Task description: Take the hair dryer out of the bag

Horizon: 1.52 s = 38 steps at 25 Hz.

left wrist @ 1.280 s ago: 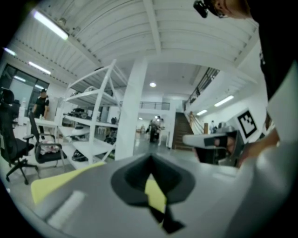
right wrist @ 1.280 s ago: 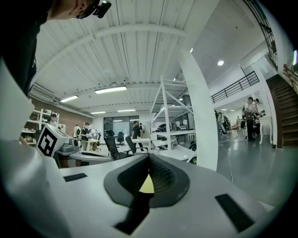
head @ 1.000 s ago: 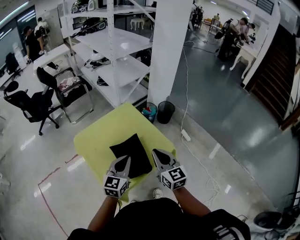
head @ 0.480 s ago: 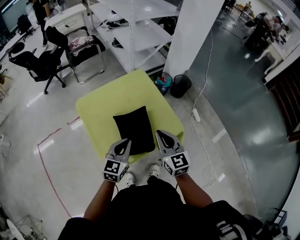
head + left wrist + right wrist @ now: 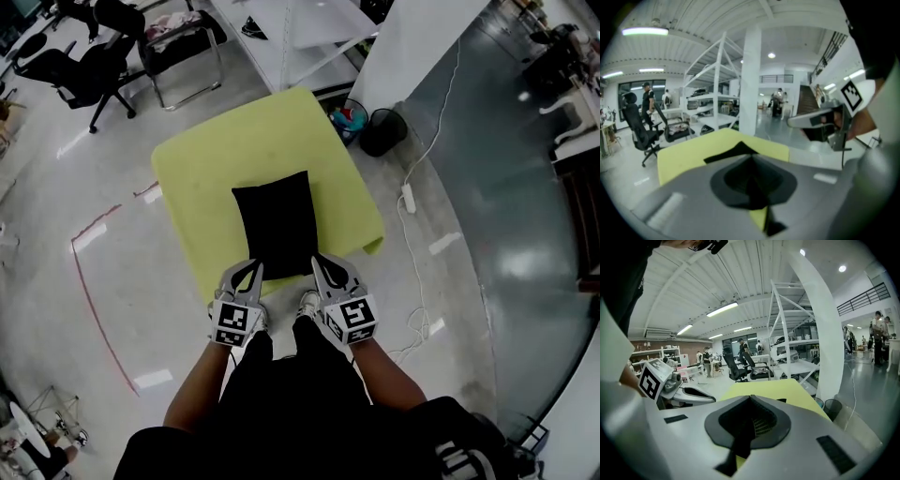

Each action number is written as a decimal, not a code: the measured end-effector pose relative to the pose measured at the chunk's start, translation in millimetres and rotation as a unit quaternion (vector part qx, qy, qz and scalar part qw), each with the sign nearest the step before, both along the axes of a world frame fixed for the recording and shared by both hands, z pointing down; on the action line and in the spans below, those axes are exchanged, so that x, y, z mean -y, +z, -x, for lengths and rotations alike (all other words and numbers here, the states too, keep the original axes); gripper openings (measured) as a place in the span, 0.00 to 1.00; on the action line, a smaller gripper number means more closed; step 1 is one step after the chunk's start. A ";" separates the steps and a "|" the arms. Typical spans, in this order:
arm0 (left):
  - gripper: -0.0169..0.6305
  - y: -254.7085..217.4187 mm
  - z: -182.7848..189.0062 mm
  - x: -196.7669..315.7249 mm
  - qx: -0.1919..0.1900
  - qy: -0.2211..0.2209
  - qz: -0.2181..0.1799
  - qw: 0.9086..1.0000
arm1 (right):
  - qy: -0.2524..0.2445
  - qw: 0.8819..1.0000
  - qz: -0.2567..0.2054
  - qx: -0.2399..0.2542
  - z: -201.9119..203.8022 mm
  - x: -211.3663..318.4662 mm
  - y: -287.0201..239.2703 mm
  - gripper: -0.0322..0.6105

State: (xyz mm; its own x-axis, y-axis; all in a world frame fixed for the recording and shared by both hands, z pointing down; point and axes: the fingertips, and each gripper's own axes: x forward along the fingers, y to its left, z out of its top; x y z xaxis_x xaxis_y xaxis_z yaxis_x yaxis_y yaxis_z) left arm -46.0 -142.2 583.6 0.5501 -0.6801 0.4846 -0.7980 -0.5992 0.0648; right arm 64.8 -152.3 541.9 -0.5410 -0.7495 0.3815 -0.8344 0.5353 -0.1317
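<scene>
Using the black bag (image 5: 274, 225) as the anchor, going left to right. Well off to its left on the floor there was one red tape line (image 5: 89, 309).

Just below the bag's near-left corner sat the left gripper (image 5: 251, 272). Its fingers were pressed flat together with nothing between them, tips right at the bag's near edge. Couldn't tell from the head view whether they actually touched it. In the left gripper view the closed fingers pointed toward the bag's near corner.

The bag itself was one flat black pouch lying on one yellow-green surface (image 5: 216, 159), toward its near edge, with its long side running away from the person. The hair dryer couldn't be made out as such, only the bag.

Just below the bag's near-right corner was the right gripper (image 5: 321, 265). Its fingers were likewise squeezed shut and empty, tips just beside the near edge. So that's two grippers, one at each side of the bag's near end, close to each other but apart.

Below the bag, by the grippers, two shoes (image 5: 308, 302) poked out. Up and to the right of the bag, past the surface's far corner, stood two bins (image 5: 382, 131) side by side. Right of the bag on the floor lay one white power strip (image 5: 409, 197) on a white cable.
</scene>
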 end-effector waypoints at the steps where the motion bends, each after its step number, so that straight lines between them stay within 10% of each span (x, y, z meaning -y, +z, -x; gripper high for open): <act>1: 0.07 7.8 -1.0 -3.3 0.004 0.003 0.009 1.000 | -0.001 1.000 0.008 -0.001 0.4 -1.6 6.5 0.06; 7: 0.36 64.1 -5.2 -25.2 0.105 0.077 0.018 0.991 | -0.011 0.999 0.043 -0.007 6.0 -7.2 43.7 0.06; 21: 0.44 140.8 -25.7 -29.9 0.273 0.143 -0.007 0.951 | -0.016 0.995 0.100 -0.020 -9.1 -26.7 109.1 0.06; 38: 0.07 120.2 -24.9 -9.0 0.231 0.101 -0.006 0.968 | -0.027 0.991 0.132 -0.027 -10.0 -47.6 142.1 0.06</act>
